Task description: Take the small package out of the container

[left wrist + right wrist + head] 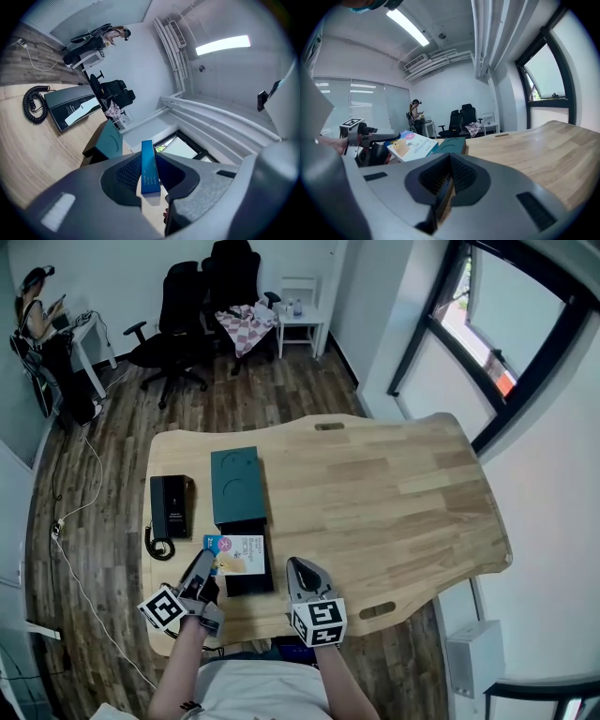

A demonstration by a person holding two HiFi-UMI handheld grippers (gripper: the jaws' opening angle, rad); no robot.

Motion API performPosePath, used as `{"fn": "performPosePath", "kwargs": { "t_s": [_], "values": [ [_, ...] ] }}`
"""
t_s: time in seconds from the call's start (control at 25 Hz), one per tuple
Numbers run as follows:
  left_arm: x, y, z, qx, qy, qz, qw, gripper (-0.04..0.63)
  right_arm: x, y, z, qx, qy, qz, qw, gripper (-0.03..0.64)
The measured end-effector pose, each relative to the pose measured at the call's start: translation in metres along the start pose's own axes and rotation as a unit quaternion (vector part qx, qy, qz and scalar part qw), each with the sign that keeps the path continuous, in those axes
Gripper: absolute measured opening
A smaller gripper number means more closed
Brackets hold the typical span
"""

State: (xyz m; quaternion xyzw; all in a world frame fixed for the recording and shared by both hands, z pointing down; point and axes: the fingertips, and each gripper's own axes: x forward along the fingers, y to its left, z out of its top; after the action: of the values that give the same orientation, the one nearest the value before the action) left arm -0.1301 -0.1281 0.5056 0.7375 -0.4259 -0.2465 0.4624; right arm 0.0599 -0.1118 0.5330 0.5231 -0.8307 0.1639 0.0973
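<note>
The left gripper (pixel 150 160) is clamping its jaws on the thin blue edge of the small package (pixel 149 171), holding it raised and tilted over the left side of the open black container (pixel 249 576). The right gripper (pixel 444 186), jaws pressed together on nothing, is standing just right of that container. A teal lid (pixel 237 485) is lying beyond it on the wooden table (pixel 394 493), and a black telephone (pixel 171 506) is sitting to its left.

One table (pixel 394 493), one telephone (pixel 172 505), one lid (pixel 238 486), one box (pixel 251 580), one package (pixel 234 554) and two office chairs (pixel 178 306) (pixel 234 273) are showing.
</note>
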Motion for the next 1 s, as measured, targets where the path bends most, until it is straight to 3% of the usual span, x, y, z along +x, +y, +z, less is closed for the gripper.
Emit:
{"fn": "performPosePath", "kwargs": {
  "t_s": [0.32,1.0],
  "values": [
    [-0.011,-0.004,0.013,-0.021,-0.024,-0.015,0.9994,0.094,-0.002,0.008,0.005,-0.002,-0.009,0.000,1.000,0.006],
    [-0.008,0.004,0.009,-0.032,-0.017,-0.012,0.9993,0.094,-0.001,0.003,0.004,-0.012,-0.001,-0.007,1.000,0.006]
  ]
}}
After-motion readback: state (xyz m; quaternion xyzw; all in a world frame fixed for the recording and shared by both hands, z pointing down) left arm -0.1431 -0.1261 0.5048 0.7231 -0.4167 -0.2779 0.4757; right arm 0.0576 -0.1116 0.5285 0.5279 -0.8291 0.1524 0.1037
